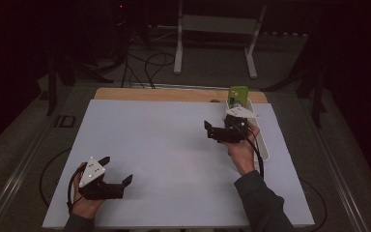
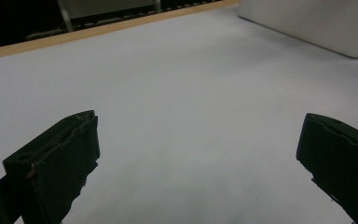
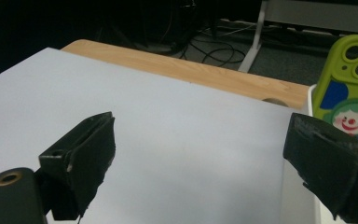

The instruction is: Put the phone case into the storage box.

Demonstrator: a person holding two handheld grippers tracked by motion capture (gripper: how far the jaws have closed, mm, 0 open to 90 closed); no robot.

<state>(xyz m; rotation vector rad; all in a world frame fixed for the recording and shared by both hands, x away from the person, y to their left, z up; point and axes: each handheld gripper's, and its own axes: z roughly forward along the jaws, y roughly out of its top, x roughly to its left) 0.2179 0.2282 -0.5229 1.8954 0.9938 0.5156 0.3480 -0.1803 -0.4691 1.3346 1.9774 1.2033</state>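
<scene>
We are seeing a lime-green phone case (image 1: 237,94) standing upright at the far end of a narrow white tray (image 1: 264,145) along the table's right side. Its back is showing a clown face with a red nose, a blue patch and round camera cut-outs (image 3: 354,100), and its lower part is sitting hidden inside the tray.
</scene>
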